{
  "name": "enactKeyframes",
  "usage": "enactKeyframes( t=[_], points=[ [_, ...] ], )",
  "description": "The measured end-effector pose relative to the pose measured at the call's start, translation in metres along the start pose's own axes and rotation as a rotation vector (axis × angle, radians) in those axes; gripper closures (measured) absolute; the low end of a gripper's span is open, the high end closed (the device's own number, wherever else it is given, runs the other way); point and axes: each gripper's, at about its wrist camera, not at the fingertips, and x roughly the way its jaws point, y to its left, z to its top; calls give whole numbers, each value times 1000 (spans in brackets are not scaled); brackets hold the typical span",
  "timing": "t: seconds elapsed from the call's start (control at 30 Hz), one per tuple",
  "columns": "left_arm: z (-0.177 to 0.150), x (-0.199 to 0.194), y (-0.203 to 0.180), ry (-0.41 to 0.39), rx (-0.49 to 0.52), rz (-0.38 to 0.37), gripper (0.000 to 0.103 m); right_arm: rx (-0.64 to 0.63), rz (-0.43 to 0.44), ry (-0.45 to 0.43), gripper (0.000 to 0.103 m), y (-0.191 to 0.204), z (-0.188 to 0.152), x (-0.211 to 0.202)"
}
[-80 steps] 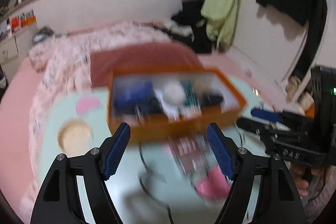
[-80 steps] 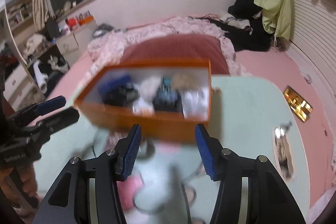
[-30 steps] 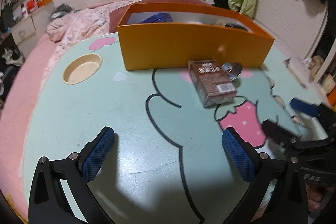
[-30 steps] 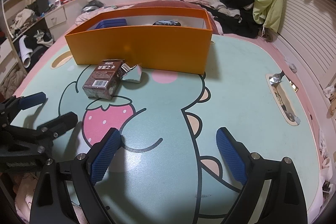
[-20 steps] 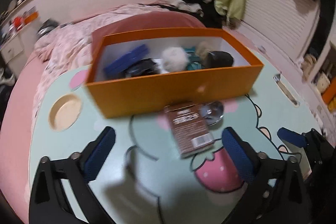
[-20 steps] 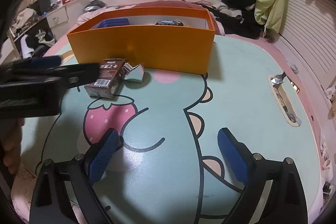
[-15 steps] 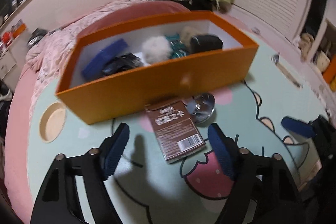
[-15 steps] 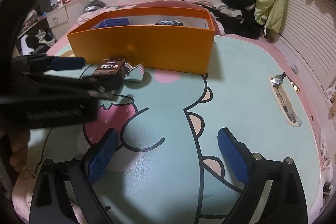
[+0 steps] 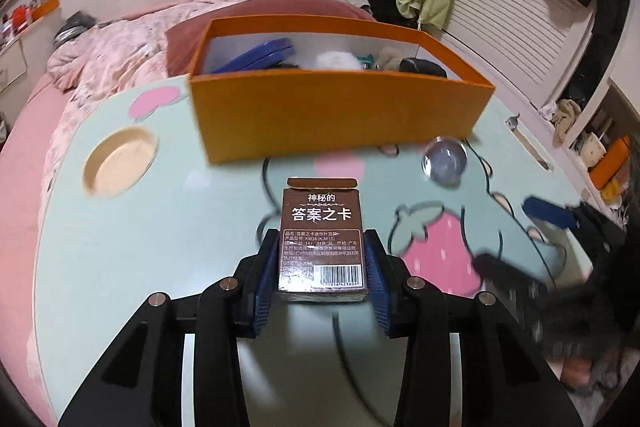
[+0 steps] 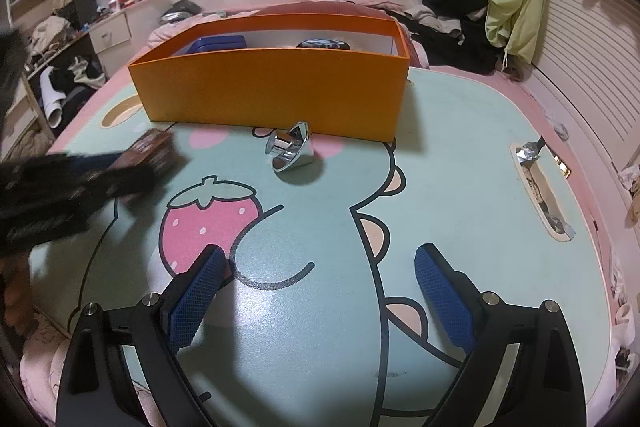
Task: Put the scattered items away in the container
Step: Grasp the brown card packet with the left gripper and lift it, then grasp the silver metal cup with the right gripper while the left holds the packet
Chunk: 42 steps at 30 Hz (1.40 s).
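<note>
A brown card box with white lettering sits between the blue pads of my left gripper. The jaws are closing and both pads lie against the box's long sides. In the right wrist view that box shows blurred at the left, just over the table. A shiny silver cone-shaped piece lies on the table in front of the orange box, which holds a blue case, a white puff and dark items. My right gripper hovers open over the mint tabletop, with nothing between its pads.
The tabletop has a round recess at the left and a long slot with foil scraps at the right. A bed with a pink blanket lies behind the table. A hand shows at the lower left.
My left gripper came down over the card box and its jaws narrowed from wide apart onto the box's sides. The box now sits left of the silver piece. The right gripper stayed put.
</note>
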Motion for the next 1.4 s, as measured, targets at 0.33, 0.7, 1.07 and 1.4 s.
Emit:
enactKeyframes(
  t=[0.33,0.7,1.07,1.4],
  points=[
    [-10,2,-6,-33,33,76,40,5,12,7,8,1,3,1],
    [-20,0,-7,-88,30,119,61,-13,-10,21,11,16,69,24],
    [-21,0,-5,-100,20,127,61,-45,50,10,75,32,67,33],
    [-21,2,-7,-86,28,126,61,-78,68,-86,75,38,23,-10]
  ],
)
